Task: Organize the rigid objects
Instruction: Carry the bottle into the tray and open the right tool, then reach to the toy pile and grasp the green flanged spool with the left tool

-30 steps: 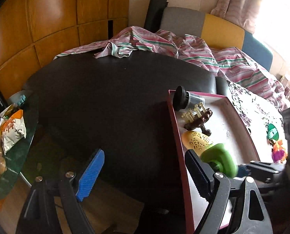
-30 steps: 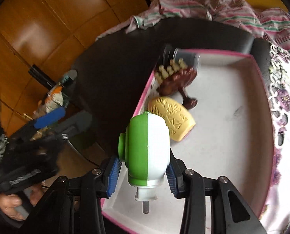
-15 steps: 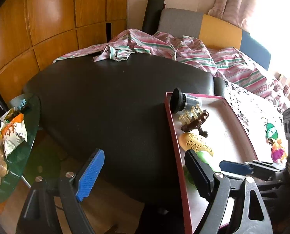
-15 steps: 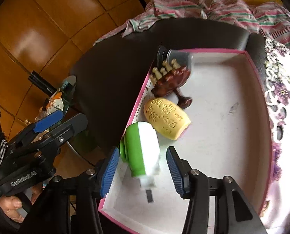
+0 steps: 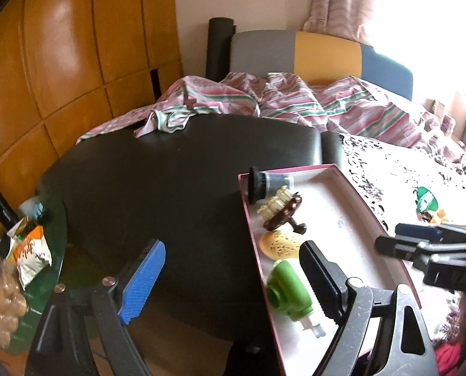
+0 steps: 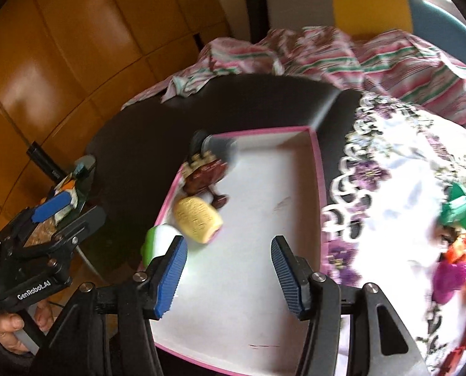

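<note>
Right wrist view shows the right hand-held gripper [image 6: 228, 274] wide and holding nothing above the pink tray [image 6: 317, 169], the green-and-white toy [image 6: 157, 239] lying inside just beside its left finger, while only the left wrist view shows the toy's nozzle end [image 5: 314, 329].

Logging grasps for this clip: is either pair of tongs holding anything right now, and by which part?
Nothing is held. The right tongs and left tongs are open and empty; the green-and-white toy lies free in the pink tray.
</note>
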Demonstrator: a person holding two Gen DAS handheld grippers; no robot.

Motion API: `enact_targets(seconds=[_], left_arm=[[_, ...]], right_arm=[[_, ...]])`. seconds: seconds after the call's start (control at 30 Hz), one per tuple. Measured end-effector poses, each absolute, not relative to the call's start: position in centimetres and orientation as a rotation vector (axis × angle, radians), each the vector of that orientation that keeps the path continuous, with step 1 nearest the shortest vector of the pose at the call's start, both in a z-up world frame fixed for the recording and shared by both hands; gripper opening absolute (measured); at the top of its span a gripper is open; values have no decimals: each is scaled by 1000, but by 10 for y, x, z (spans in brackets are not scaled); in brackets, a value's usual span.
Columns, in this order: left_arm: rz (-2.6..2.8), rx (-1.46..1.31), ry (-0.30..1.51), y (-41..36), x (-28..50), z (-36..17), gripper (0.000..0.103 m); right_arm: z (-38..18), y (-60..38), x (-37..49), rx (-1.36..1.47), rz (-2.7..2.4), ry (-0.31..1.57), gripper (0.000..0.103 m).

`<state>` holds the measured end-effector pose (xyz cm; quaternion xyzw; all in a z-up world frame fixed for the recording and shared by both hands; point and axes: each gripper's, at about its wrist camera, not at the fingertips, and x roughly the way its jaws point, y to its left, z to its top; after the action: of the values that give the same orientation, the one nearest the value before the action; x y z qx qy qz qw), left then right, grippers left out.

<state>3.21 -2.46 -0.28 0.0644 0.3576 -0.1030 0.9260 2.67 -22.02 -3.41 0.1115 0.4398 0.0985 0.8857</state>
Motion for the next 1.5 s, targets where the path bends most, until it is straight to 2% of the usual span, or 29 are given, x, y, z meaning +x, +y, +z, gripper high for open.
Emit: enact_targets(seconds=[0.63, 0.93, 1.03, 1.13, 1.23, 1.4, 1.5], left_arm=[[-376, 237, 732, -98, 24, 2, 90], [-531, 267, 774, -165, 28, 4, 90], [-587, 280, 786, -191, 29, 4, 90], [-642, 284, 817, -222, 34, 1, 90], [-690, 321, 819, -258, 38, -5, 82], [-762, 387, 853, -315, 51, -23, 62], [-796, 407, 873, -346, 63, -33, 61]], right_arm=[[-8, -385, -14, 315, -162, 820, 57], [-29, -518, -63, 583, -523, 704, 57], [-41, -544, -81, 741, -578, 680, 57], [-40, -550, -89, 771, -604, 658, 57], [-43, -552, -92, 809, -585, 641, 57], [-45, -551, -87, 817, -549, 659, 57], [-46, -549, -83, 809, -533, 672, 57]])
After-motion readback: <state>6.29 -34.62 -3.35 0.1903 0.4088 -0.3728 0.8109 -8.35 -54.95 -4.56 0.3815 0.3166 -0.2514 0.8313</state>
